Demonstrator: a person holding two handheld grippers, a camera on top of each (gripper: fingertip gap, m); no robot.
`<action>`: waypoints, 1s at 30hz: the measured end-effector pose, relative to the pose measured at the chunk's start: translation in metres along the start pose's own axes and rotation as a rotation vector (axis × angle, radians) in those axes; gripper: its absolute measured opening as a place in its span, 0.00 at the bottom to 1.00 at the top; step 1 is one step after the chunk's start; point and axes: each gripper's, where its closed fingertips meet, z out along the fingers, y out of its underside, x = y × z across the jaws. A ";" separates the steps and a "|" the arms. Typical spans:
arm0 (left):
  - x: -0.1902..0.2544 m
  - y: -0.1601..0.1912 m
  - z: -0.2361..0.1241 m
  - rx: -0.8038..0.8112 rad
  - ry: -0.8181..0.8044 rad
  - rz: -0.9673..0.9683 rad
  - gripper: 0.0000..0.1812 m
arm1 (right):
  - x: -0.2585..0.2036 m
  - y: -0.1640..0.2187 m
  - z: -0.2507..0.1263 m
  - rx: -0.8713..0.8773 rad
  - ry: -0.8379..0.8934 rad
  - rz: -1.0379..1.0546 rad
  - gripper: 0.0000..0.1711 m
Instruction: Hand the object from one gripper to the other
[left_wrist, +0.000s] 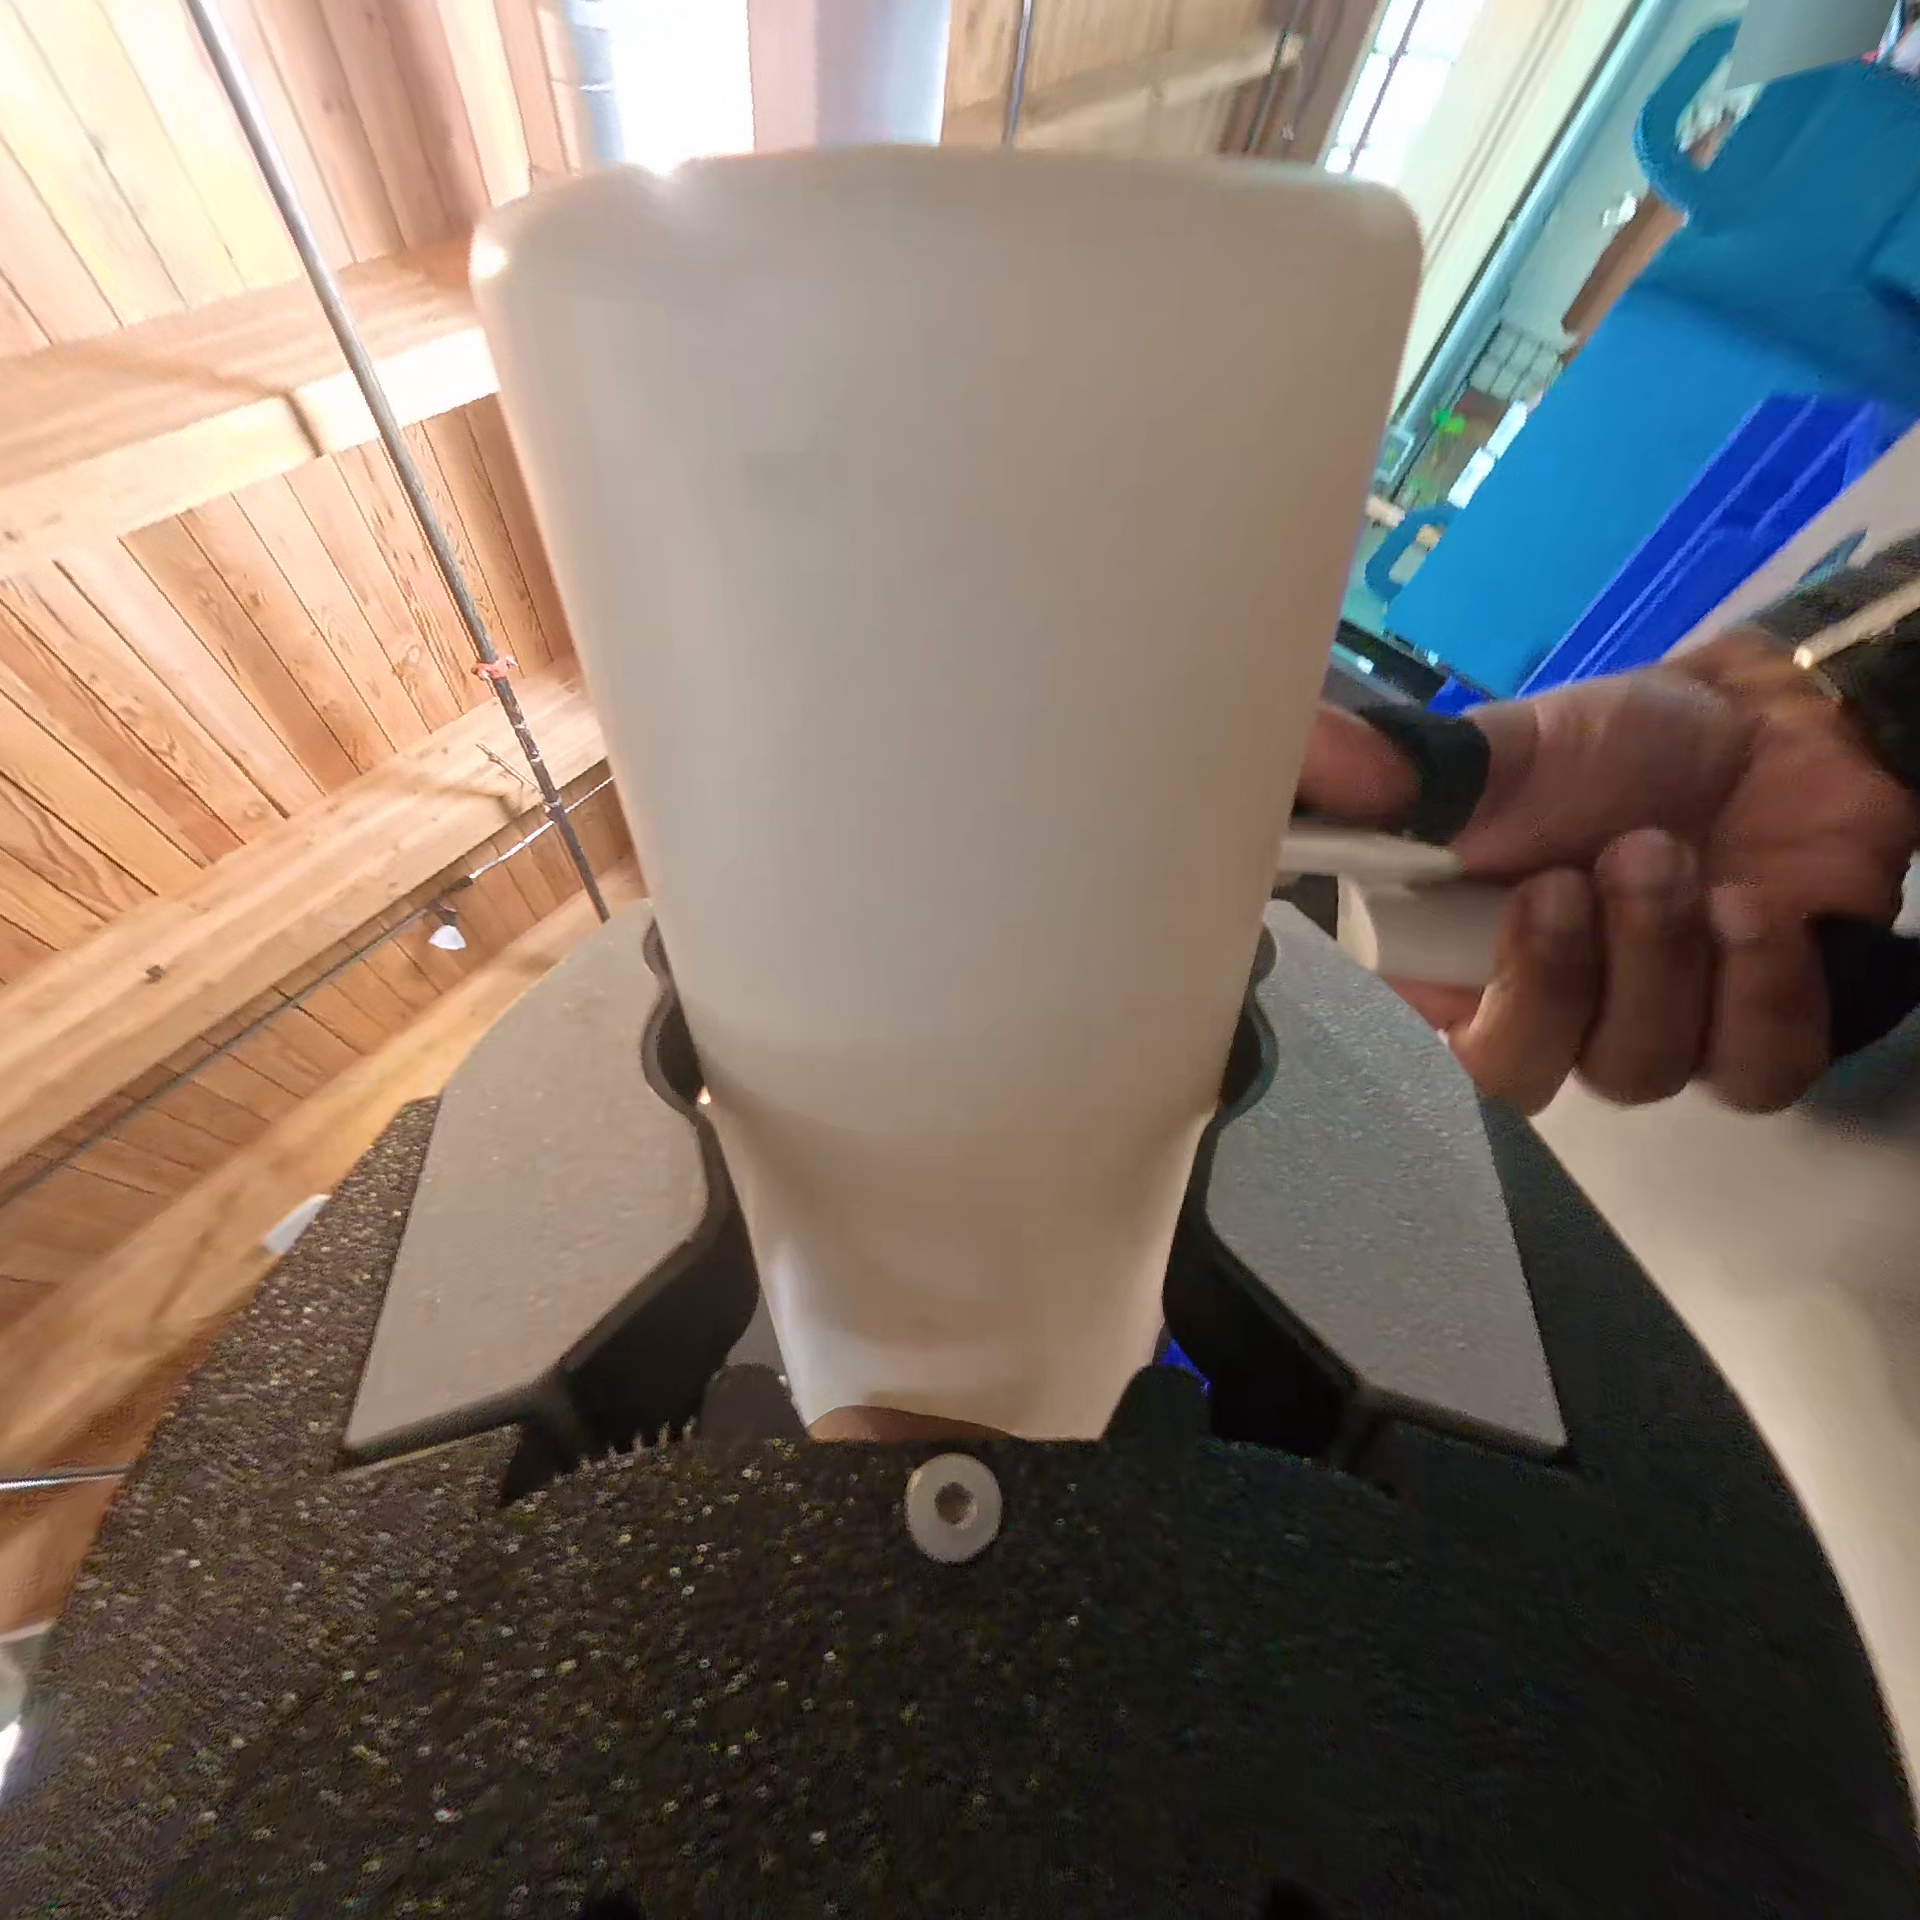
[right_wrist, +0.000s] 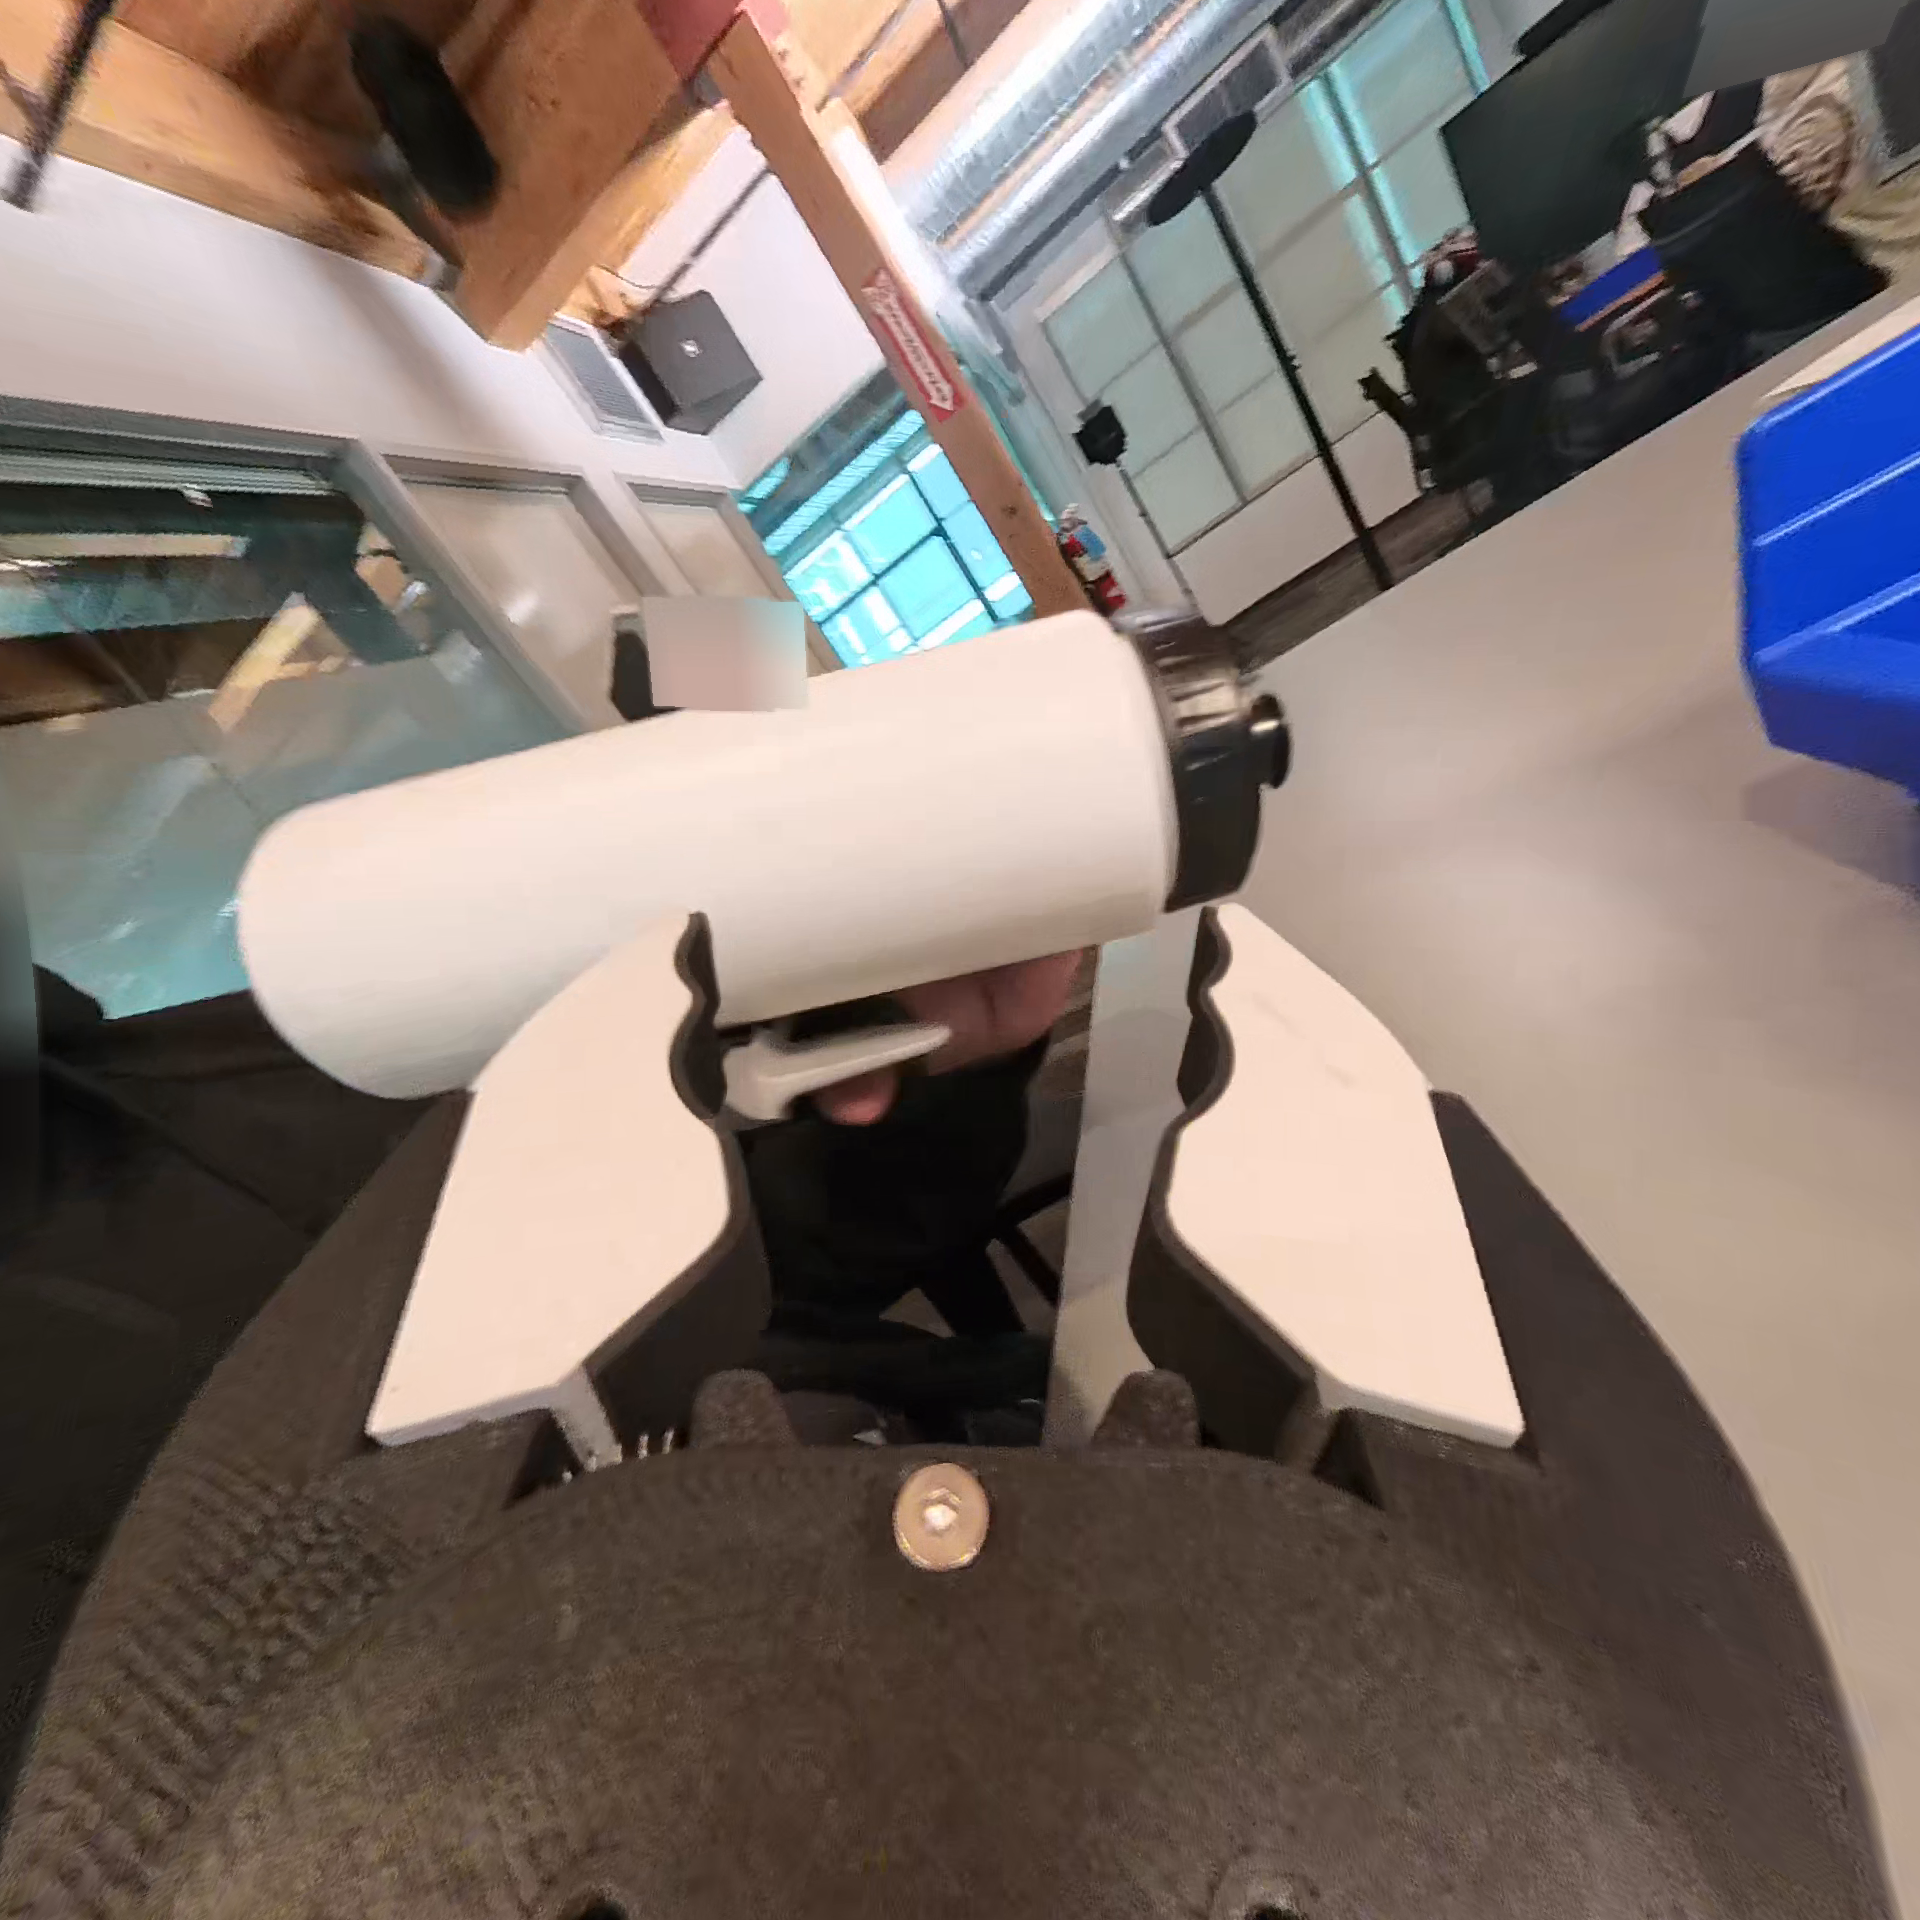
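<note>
Wooden ceiling planks (left_wrist: 208, 520) fill the left wrist view, where the left gripper (left_wrist: 961, 1023) clamps the white bottle (left_wrist: 935, 623) between its jaws. Beyond the right gripper (right_wrist: 951, 997), jaws wide and empty, the bottle lies sideways above a grey table (right_wrist: 1507, 935), near a blue bin (right_wrist: 1839, 582).

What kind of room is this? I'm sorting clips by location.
Likely an office or lab workspace: glass partition walls, exposed wooden ceiling beams, blue storage bins on a white table.

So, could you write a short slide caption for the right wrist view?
Open right gripper approaching a white cylindrical bottle with a black cap, held sideways above a pale table.
</note>
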 end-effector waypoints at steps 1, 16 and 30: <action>-0.001 -0.002 0.000 0.012 -0.003 -0.024 0.56 | 0.002 0.000 -0.001 -0.002 0.018 -0.015 0.52; -0.091 0.046 -0.022 0.328 -0.345 -1.469 0.55 | 0.020 -0.002 -0.008 -0.174 0.544 -1.055 0.60; -0.059 0.065 -0.009 0.457 -0.268 -1.950 0.55 | -0.021 -0.001 0.012 -0.103 0.552 -1.469 0.51</action>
